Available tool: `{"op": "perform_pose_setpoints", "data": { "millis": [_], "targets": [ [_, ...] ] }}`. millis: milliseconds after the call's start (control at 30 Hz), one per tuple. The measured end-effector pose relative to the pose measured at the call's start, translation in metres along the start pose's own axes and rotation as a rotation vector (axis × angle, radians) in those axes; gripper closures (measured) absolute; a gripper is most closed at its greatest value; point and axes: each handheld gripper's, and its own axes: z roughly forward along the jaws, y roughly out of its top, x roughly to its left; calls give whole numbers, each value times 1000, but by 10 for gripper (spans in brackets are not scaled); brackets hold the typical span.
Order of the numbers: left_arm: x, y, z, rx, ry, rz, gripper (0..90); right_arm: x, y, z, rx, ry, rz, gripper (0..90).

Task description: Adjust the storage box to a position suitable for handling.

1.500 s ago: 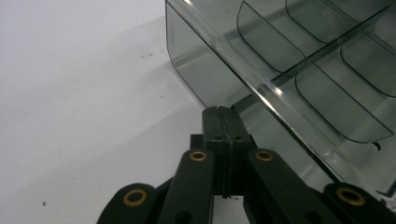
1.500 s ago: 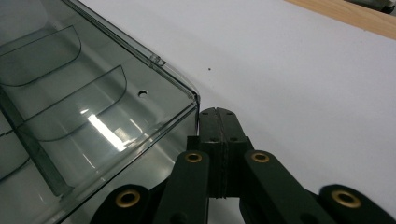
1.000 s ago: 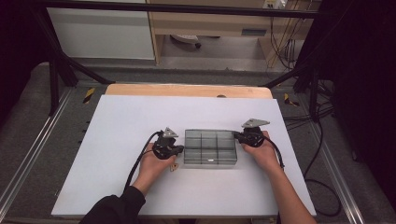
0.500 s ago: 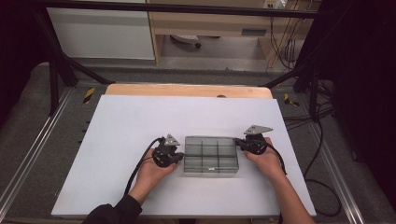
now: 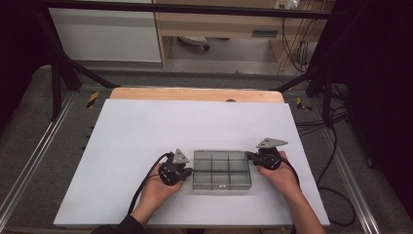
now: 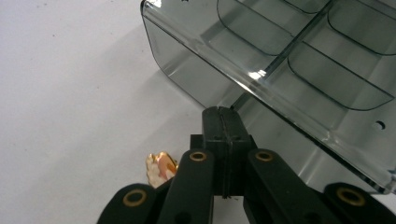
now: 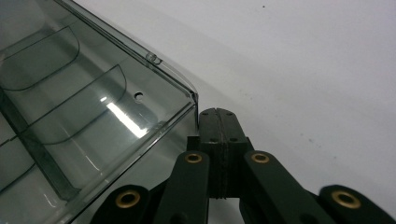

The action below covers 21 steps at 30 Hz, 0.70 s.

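Left gripper [image 5: 187, 171] at the left end wall of the clear compartment box [image 5: 221, 169], jaws pressed together, tip against the wall. Box flat on the white table [image 5: 146, 131], near its front edge. Right gripper [image 5: 249, 156] at the box's right far corner, jaws pressed together.

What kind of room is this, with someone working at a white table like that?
Probably a lab or workshop set up for recording hand work. A white table sits inside a black metal frame, loose cables trail over the floor, and a person holds two cabled grippers beside a clear compartment box.
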Motion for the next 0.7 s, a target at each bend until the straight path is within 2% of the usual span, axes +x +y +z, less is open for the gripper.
{"op": "perform_pose_setpoints", "data": {
  "millis": [533, 700],
  "targets": [
    [-1, -9, 2, -30, -2, -11, 900, 7, -9, -6, 4, 2, 35, 900],
    [-3, -14, -7, -87, -7, -17, 900, 7, -9, -7, 0, -1, 43, 900]
  ]
}}
